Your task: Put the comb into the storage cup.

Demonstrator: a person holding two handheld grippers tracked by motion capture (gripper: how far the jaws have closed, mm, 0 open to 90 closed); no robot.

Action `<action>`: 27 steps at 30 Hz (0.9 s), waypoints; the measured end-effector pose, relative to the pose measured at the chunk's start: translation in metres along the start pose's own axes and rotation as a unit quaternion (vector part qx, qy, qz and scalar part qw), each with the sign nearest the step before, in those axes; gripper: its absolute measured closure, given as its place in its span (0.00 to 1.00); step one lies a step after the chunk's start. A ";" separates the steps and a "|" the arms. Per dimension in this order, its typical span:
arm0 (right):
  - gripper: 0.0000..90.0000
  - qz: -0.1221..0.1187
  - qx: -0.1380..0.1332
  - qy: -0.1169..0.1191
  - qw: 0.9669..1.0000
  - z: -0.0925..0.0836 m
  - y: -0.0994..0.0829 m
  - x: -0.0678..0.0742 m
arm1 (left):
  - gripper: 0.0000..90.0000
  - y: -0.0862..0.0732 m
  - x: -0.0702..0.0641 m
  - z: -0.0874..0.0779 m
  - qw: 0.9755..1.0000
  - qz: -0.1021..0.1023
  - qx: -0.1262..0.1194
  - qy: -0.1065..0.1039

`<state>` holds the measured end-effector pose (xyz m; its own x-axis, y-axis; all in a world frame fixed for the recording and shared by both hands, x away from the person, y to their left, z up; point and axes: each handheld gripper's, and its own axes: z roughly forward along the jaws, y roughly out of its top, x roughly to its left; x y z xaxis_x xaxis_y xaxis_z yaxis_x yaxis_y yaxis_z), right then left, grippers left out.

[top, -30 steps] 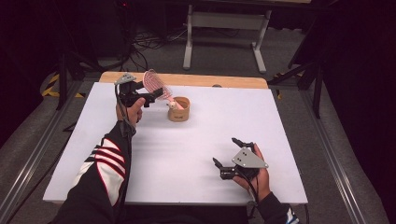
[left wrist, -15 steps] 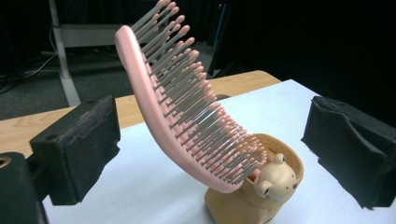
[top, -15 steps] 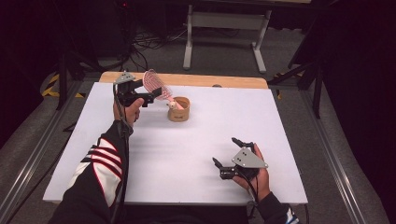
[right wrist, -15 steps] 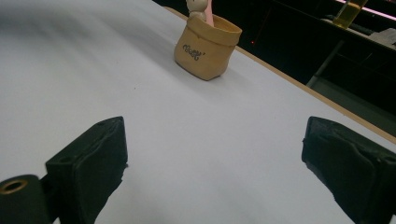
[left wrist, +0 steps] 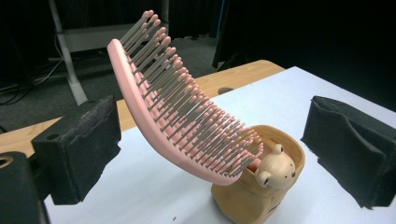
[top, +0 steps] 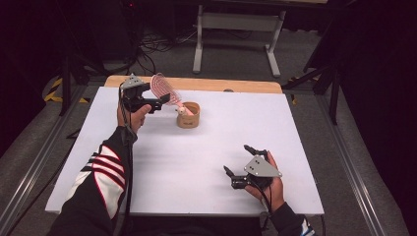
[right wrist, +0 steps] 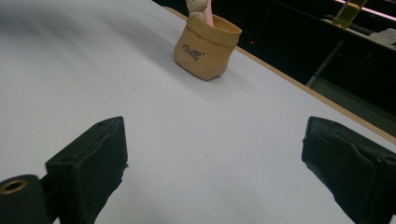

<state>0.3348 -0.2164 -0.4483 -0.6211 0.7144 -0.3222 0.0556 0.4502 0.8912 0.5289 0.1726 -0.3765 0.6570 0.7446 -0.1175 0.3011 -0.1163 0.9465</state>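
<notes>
White table (top: 206, 162): your left gripper (left wrist: 212, 140) gapes empty around a brush (left wrist: 182, 116) leaning from the cup (top: 188, 115); bumping could topple it. Right gripper (top: 242, 162), well apart, open, empty.

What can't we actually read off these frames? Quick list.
- Hairbrush handle end: hidden inside the tan holder in the left gripper view.
- Holder's base: cut off by the bottom edge of the left gripper view.
- Lettering on the holder: too small and soft to read in the right gripper view.
- Brush head in the right gripper view: cut off by the top edge.
- Left tongs in the high view: too small to judge their gap to the brush.
</notes>
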 end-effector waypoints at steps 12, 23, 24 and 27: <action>0.08 0.001 0.000 -0.002 1.000 0.000 0.000 0.000 | 0.06 -0.002 0.002 -0.007 1.000 0.008 0.004 0.005; 0.08 0.004 -0.004 -0.006 1.000 -0.001 0.000 -0.001 | 0.06 -0.004 0.001 -0.015 1.000 0.019 0.007 0.006; 0.08 0.004 -0.005 -0.006 1.000 -0.001 0.000 -0.001 | 0.06 -0.004 0.000 -0.016 1.000 0.019 0.006 0.006; 0.08 0.004 -0.005 -0.007 1.000 -0.002 0.000 -0.001 | 0.06 -0.005 -0.003 -0.019 1.000 0.025 0.002 0.004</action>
<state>0.3343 -0.2178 -0.4472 -0.6101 0.7248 -0.3200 0.0529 0.4403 0.8963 0.5128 0.1836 -0.3755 0.6657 0.7431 -0.0686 0.2715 -0.1556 0.9498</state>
